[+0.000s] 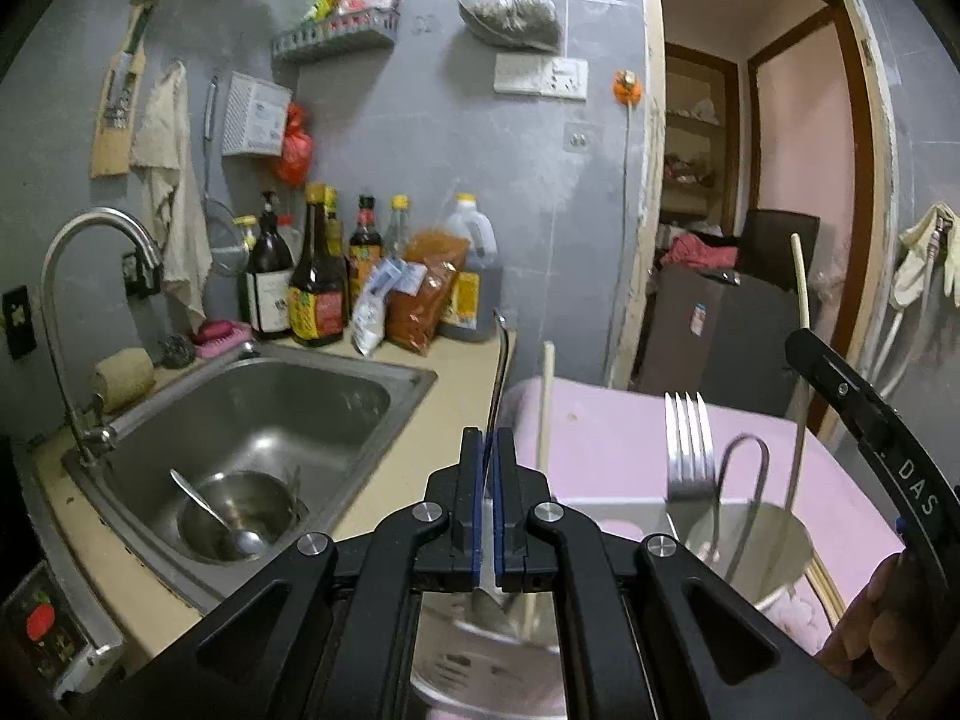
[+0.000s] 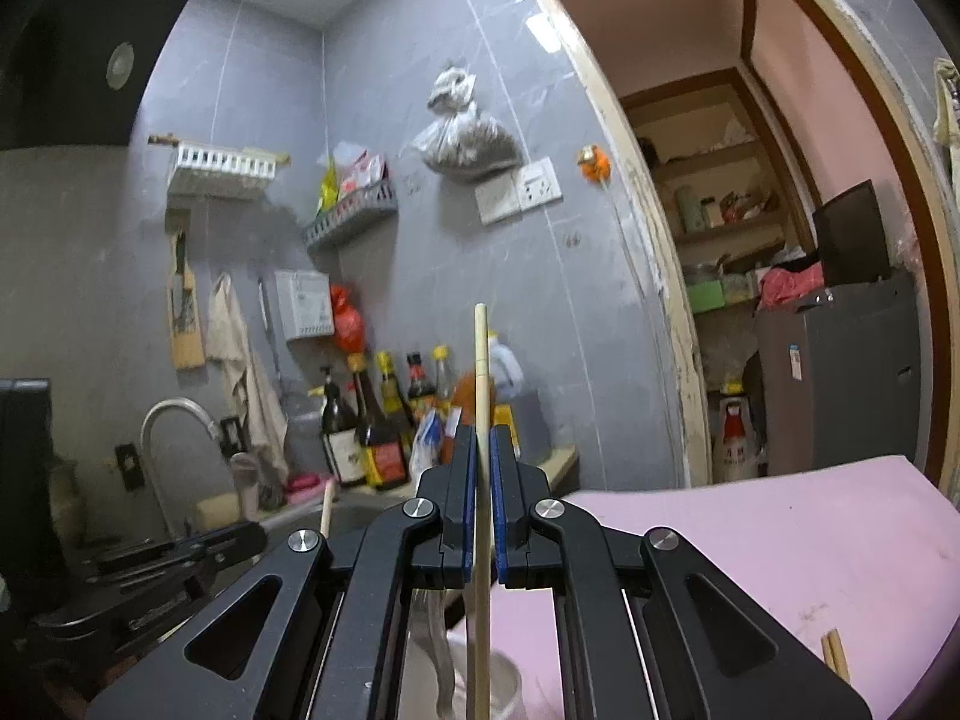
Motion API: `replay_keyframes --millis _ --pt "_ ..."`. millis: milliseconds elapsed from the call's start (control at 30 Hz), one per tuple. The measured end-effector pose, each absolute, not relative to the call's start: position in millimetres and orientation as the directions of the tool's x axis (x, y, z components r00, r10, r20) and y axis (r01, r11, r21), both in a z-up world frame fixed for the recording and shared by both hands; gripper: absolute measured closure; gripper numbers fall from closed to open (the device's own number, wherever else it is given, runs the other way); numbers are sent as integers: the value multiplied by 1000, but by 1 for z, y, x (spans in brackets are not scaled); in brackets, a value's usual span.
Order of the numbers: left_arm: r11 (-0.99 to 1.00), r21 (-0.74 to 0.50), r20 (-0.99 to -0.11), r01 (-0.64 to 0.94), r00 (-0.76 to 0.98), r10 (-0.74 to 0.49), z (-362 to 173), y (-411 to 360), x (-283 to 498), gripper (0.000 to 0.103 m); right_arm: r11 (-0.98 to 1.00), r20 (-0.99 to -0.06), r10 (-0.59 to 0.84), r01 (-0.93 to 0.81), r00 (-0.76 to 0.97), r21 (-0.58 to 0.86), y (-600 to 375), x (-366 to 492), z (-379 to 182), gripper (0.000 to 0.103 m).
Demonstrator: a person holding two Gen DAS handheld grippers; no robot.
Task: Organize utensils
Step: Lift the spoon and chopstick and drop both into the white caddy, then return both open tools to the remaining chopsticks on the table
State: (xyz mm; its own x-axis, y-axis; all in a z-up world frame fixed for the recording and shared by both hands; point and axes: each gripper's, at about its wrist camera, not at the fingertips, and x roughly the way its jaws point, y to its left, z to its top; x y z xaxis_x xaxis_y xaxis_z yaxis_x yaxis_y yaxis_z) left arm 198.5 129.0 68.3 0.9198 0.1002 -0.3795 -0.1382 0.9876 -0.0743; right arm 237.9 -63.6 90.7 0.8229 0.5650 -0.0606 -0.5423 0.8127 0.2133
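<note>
a grey-tiled kitchen wall backs a beige counter crowded with dark sauce bottles, beside a stainless steel sink that holds a round steel bowl with a metal spoon lying in it. on the pink mat stands a shiny steel cup-shaped utensil holder containing an upright silver fork, a wire loop handle and a wooden chopstick. the left gripper has its jaws pressed on a thin silver utensil handle over a second, blurred steel cup, while the right gripper pinches a pale wooden chopstick whose lower end reaches into a steel cup.
</note>
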Motion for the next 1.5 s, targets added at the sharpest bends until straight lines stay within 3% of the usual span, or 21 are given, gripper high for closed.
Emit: replay_keyframes --millis 467,600,733,867,967,1033,1100,1200,1500 --pt "980 -188 -416 -69 909 -16 66 130 190 96 796 -171 603 -574 779 191 -66 228 83 96" --pt "976 -207 -404 -67 914 -23 73 131 186 96 789 -172 612 -582 772 197 -69 227 85 92" --pt "972 -228 -386 -62 922 -32 81 131 184 92 785 -154 617 -589 772 194 -75 225 90 81" --pt "969 -241 -347 -53 937 -35 89 126 179 70 791 -133 607 -582 783 186 -83 225 97 78" --pt "973 -228 -327 -48 945 -30 95 119 176 68 801 -122 593 -570 796 182 -93 225 101 72" --pt "975 -219 -316 -45 948 -27 99 115 176 62 807 -113 585 -562 803 184 -101 224 104 61" --pt "974 -221 -297 -47 955 -21 101 111 173 42 813 -104 574 -551 812 188 -111 223 106 51" --pt "975 -216 -257 -48 966 -10 102 102 168 28 824 -102 558 -535 824 187 -129 219 107 35" --pt "988 -154 -237 -12 971 -25 97 63 162 8 872 -99 483 -468 870 144 -181 196 109 9"
